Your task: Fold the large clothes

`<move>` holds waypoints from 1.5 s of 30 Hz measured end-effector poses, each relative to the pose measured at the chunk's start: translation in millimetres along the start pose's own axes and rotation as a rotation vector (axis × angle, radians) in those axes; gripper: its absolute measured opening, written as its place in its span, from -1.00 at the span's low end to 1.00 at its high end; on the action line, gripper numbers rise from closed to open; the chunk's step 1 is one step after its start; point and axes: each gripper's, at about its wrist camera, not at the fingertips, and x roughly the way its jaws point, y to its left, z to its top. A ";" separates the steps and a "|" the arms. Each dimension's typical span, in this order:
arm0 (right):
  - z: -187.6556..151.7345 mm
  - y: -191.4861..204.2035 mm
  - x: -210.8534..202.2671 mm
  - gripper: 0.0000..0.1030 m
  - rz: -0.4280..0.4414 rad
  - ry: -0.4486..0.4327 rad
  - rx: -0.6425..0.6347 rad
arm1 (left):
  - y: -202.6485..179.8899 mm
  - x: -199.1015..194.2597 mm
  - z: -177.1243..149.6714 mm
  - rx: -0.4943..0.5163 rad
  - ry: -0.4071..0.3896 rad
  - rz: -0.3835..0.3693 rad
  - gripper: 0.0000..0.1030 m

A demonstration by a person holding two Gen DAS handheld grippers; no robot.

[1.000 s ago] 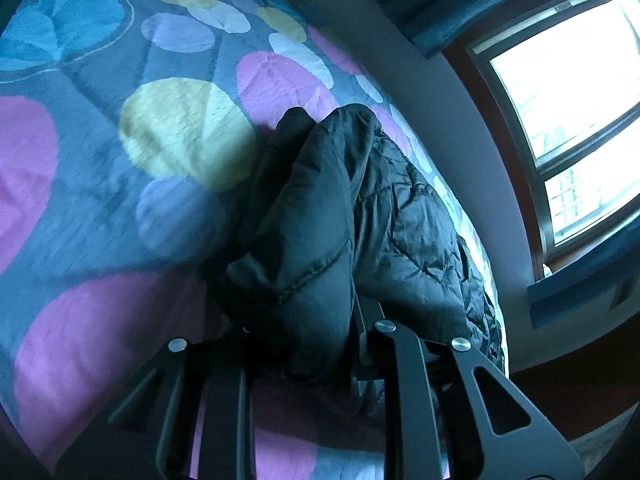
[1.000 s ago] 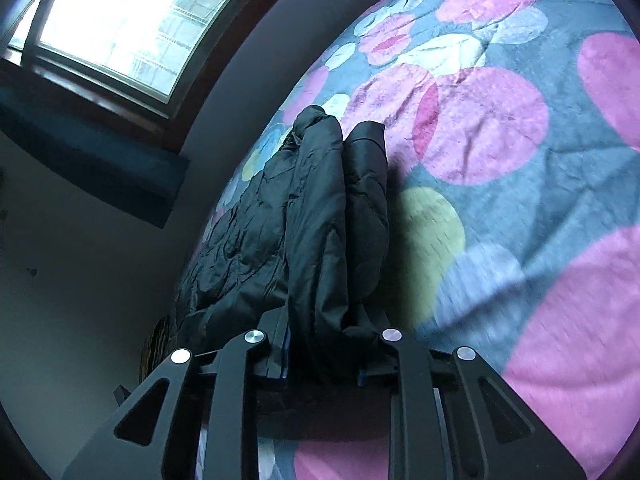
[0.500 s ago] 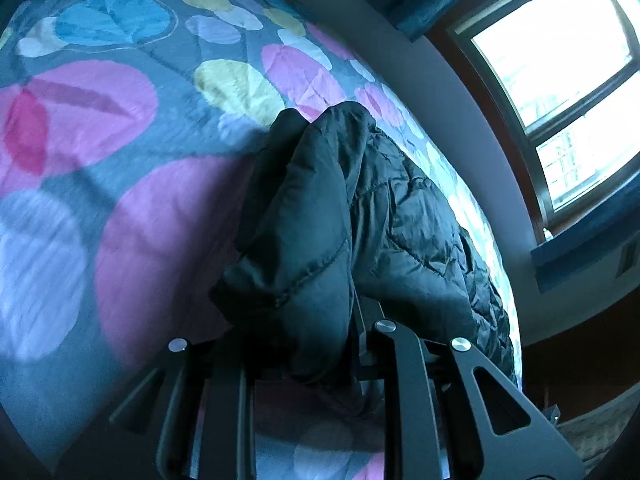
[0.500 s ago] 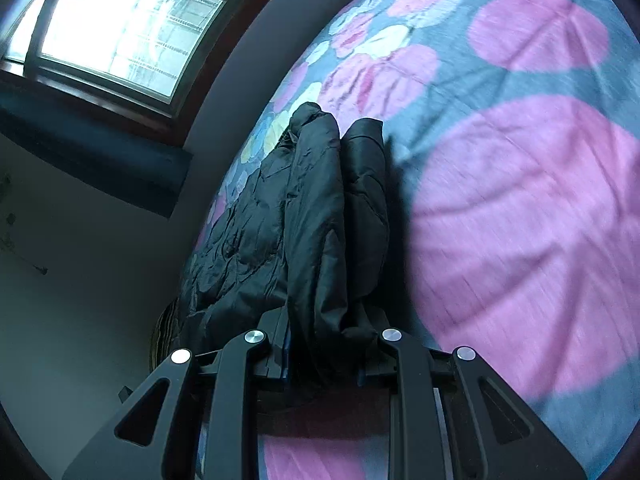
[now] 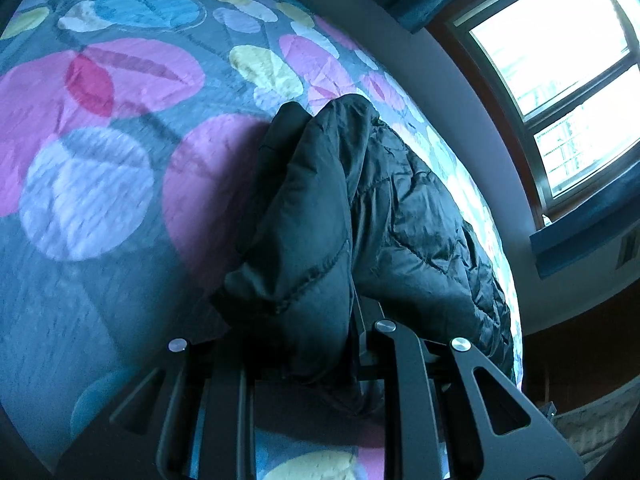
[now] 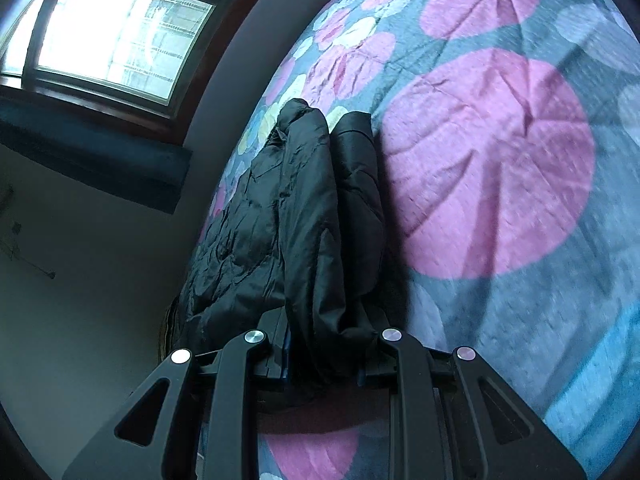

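A black quilted puffer jacket (image 5: 320, 216) hangs in thick folds from my left gripper (image 5: 316, 344), which is shut on a bunched edge of it. The rest of the jacket trails to the right along the bed's edge under the window. In the right wrist view the same jacket (image 6: 316, 216) is pinched in my right gripper (image 6: 324, 352), also shut on a fold, and its bulk drapes away to the left. The fingertips of both grippers are buried in the fabric.
Under the jacket lies a bed with a grey cover (image 5: 100, 184) printed with pink, yellow and blue leaf circles (image 6: 492, 168). A bright window (image 5: 560, 64) with dark blue curtains and a pale wall (image 6: 80, 280) run along the bed's far side.
Both grippers have carried the jacket sideways over the bed: the printed circles slide past beneath while the grip on the folds stays the same.
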 end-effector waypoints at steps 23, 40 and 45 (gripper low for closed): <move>-4.7 -28.0 1.8 -0.51 0.033 0.013 0.040 | -0.6 0.1 -4.4 0.054 -0.003 0.031 -0.57; -10.3 -25.2 -48.0 0.14 -0.121 -0.095 -0.008 | -13.6 -22.9 -10.0 0.162 -0.046 0.122 0.19; -6.7 -7.2 -65.9 0.21 -0.216 -0.175 -0.079 | -19.8 -32.3 -10.5 0.220 -0.068 0.166 0.35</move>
